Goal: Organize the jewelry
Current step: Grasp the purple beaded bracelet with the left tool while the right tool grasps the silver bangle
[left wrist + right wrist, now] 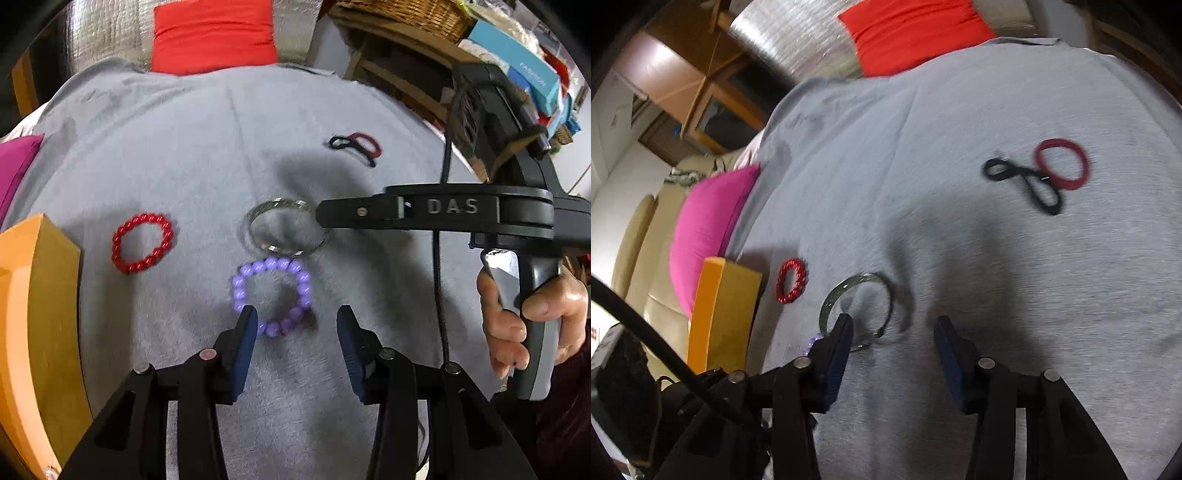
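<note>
while both claws are hovering over the grey cloth, the left claw is hanging released just above the purple bead bracelet, its left pad overlapping the ring's near-left edge and the rest lying ahead between the jaws. the right claw is likewise standing released, grasping nothing, with the silver bangle ahead and to its left, the left pad crossing the rim. the bangle is lying just beyond the purple bracelet, nearly touching. the red bead bracelet is sitting off to the left near the orange box, and the hair ties are lying farther away.
</note>
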A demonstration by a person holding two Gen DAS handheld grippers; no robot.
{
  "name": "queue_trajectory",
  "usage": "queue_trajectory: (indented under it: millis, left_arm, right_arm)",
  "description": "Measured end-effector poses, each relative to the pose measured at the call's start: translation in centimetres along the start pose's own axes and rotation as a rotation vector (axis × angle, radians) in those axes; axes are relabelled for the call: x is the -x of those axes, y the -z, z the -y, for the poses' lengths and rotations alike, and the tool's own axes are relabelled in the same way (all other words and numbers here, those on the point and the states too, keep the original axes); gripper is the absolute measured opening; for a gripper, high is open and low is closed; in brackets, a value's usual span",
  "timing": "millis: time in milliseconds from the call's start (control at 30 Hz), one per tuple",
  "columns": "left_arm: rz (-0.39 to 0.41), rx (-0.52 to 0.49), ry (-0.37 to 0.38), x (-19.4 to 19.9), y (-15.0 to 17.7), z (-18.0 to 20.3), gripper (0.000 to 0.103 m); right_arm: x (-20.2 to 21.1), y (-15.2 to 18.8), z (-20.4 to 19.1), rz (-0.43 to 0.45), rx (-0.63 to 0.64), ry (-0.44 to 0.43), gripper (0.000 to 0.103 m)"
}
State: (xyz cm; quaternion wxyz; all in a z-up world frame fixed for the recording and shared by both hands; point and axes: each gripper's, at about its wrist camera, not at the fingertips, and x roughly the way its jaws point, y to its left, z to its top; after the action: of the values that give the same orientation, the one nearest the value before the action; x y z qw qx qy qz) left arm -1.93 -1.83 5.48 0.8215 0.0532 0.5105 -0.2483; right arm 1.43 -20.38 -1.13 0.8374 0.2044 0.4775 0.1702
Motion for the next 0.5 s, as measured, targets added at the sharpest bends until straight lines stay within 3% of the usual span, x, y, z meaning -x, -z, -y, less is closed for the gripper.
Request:
queue_trajectory:
  millis: [100,167,233,467,500]
  left_arm:
    - [-0.015,0.027,-0.032,-0.6,0.0,-0.4,0.053]
    - [-0.02,0.037,-0.037,-1.0,-0.1,-0.5,0.053]
    - [-0.019,0.034,-0.039,-1.4,-0.2,-0.4,0.053]
    - [-0.009,0.065,-0.027,-3.1,-0.4,0.4,0.053]
    - [-0.006,0.058,-0.032,-3.1,-0.3,0.7,0.047]
  right_arm:
    - [-1.5,0.2,-0.7,-0.013,0.016,0.049,0.037]
    - [-2.0,0.3,-1.1,0.004,0.044,0.092,0.02]
    - [-2.2,0.4,-1.8,0.015,0.081,0.124,0.009]
    - [0.2,0.2,-0.6,0.097,0.075,0.163,0.005]
    - [0.6,0.0,-0.1,0.104,0.071,0.167,0.005]
